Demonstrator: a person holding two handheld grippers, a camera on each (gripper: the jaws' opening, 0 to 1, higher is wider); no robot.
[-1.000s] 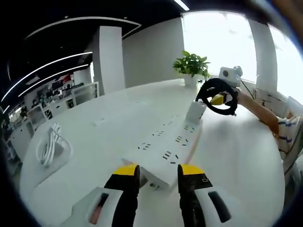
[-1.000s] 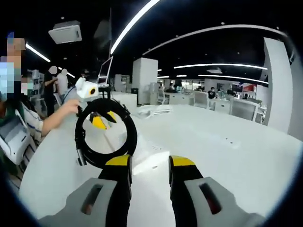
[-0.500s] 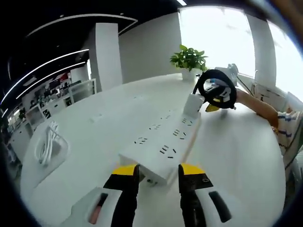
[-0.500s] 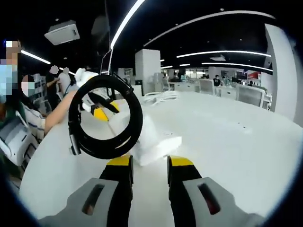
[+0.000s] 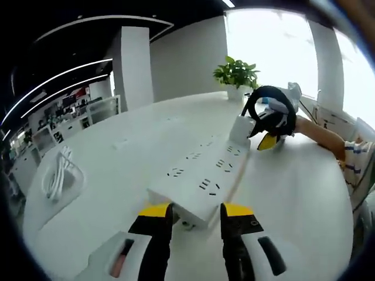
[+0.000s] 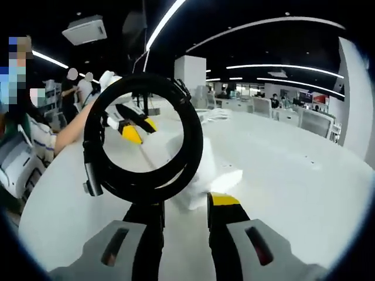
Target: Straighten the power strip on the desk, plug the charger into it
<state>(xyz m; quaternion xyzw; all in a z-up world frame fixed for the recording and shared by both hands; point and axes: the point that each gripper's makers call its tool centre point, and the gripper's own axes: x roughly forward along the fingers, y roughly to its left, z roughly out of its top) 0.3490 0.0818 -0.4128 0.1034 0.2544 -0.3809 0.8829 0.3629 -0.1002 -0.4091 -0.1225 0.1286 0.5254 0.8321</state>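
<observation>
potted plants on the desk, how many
1. A single potted plant stands at the far edge of the desk in the left gripper view, beyond the power strip and the coiled black cable. Others could be hidden behind the cable.

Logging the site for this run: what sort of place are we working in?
Likely an open-plan office: a large white table holding the power strip, rows of desks and chairs behind, linear ceiling lights, a potted plant.
</observation>
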